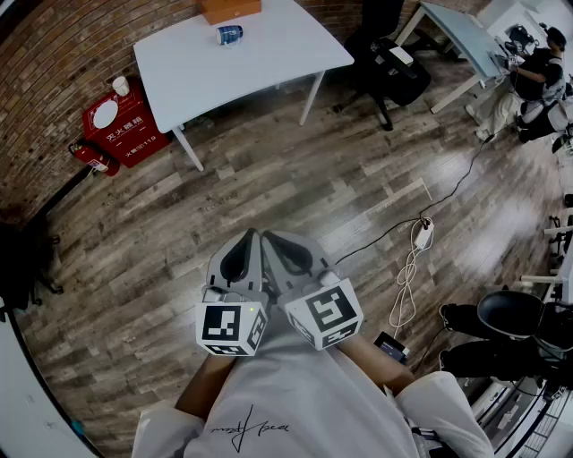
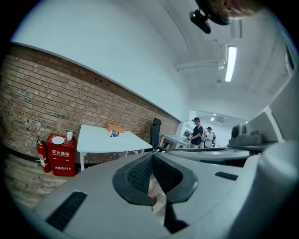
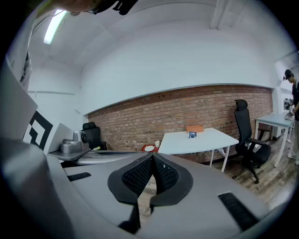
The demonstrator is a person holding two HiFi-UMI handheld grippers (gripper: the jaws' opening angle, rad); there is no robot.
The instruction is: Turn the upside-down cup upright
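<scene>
Your white shirt (image 1: 304, 407) fills the bottom of the head view, and you hold both grippers close against it. Beneath you spreads the wood plank floor (image 1: 269, 188), and across it, by the brick wall (image 1: 54, 63), stands the white bench (image 1: 277, 49). The left gripper (image 1: 252, 234) and right gripper (image 1: 269, 234) sit side by side, touching or nearly so, with their marker cubes toward you. On the left one, the fingers (image 2: 139, 173) are closed tip to tip with nothing between them. The right one's fingers (image 3: 140, 176) likewise meet at the tips and carry nothing. A red cabinet (image 1: 125, 125) stands to the left of the bench, against the wall. At the bench's far edge lies an orange box (image 1: 230, 9), and just beside it is the cup (image 1: 229, 35), blue and white, well apart from both grippers. It looks too small from where you stand to tell which way up it rests.
</scene>
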